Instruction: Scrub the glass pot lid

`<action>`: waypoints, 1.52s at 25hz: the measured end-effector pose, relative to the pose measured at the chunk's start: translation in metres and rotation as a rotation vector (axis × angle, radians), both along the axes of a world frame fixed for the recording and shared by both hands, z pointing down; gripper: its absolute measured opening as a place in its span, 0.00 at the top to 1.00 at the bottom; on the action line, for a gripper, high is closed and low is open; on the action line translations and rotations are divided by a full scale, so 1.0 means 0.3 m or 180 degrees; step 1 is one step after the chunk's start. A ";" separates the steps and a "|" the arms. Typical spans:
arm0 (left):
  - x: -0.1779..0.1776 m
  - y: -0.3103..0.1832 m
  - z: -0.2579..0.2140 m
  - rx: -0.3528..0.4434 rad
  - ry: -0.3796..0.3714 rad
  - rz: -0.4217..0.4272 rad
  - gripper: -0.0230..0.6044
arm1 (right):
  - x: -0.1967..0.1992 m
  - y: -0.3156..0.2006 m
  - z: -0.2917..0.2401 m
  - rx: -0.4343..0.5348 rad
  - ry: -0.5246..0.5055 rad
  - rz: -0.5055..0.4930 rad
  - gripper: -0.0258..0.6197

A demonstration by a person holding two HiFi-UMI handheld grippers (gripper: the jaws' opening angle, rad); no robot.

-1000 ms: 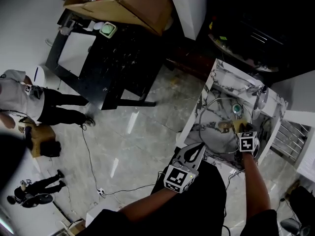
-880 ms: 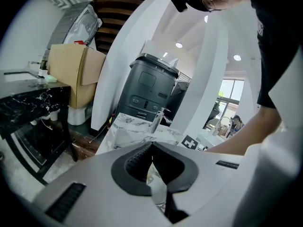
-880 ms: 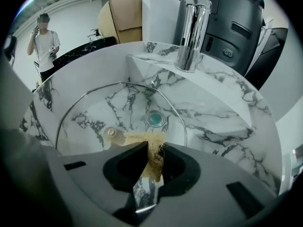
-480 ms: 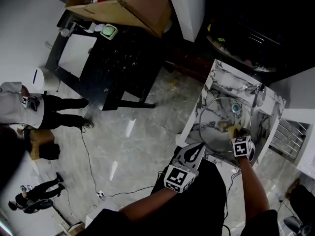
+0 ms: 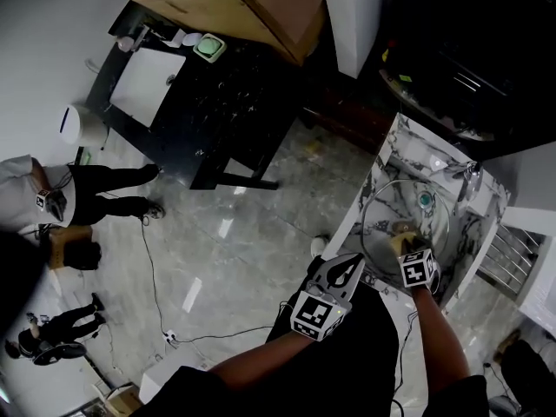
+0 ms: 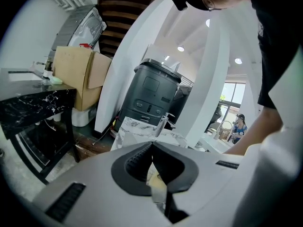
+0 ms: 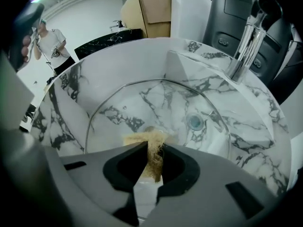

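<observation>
1. The right gripper (image 7: 152, 144) is clamped on a tan, fibrous scrub pad (image 7: 154, 156), which stands upright between its jaws and spreads out just past their tips.
2. The pad's far end rests on the glass lid (image 7: 142, 103), near its middle.
3. The lid lies inside the white, dark-veined sink (image 7: 94, 65), and its round rim runs close along the basin wall.
4. The drain (image 7: 194, 122) shows through the glass, to the right of the pad.
5. A shiny tap (image 7: 244, 46) stands on the far rim of the sink.
6. The left gripper (image 6: 152, 144) has its jaws closed, tips meeting. A pale patch shows in the gap behind the tips; what it is cannot be told.
7. In the head view this gripper hangs just beside the near edge of the sink, apart from the lid.
8. Well away across the grey floor stand a black table (image 5: 226, 94) and an open cardboard box (image 5: 243, 3).
9. A person (image 5: 52, 194) in a white top stands near the table.
</observation>
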State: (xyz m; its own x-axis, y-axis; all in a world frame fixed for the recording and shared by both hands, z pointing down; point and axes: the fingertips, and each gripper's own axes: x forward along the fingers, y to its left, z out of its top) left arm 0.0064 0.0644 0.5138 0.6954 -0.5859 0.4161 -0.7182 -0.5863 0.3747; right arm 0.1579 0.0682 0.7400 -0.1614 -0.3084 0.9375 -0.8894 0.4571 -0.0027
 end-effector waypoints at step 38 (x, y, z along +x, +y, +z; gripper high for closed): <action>-0.082 -0.189 -0.251 0.0394 0.0264 0.0362 0.94 | -0.216 -0.168 -0.683 0.1305 -0.0772 0.1108 0.85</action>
